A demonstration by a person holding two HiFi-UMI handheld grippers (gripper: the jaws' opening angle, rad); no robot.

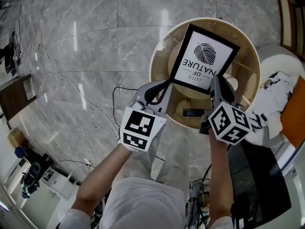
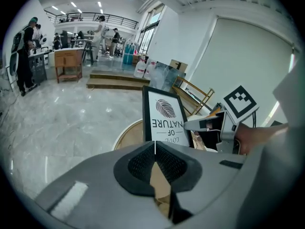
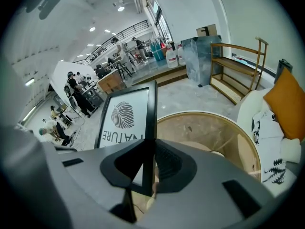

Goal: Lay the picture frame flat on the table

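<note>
The picture frame [image 1: 202, 61] has a black border and a white print with a leaf and the words "LOVE OF NATURE". It stands steeply tilted over the round wooden table [image 1: 159, 70]. My right gripper [image 1: 215, 82] is shut on the frame's lower right edge, and the right gripper view shows that frame [image 3: 126, 116] edge-on between the jaws [image 3: 151, 147]. My left gripper [image 1: 166, 86] is at the frame's lower left corner. Its jaws [image 2: 155, 147] meet in a thin line, with the frame [image 2: 164, 118] face-on just beyond them. Whether the tips touch the frame is hidden.
A white seat with a leaf-print cloth [image 1: 274, 97] and an orange cushion [image 1: 293, 113] stands right of the table. A small black device [image 1: 193, 112] lies on the table's lower level. Cables [image 1: 95, 123] run over the marble floor at the left. A wooden rack [image 3: 236, 66] stands farther off.
</note>
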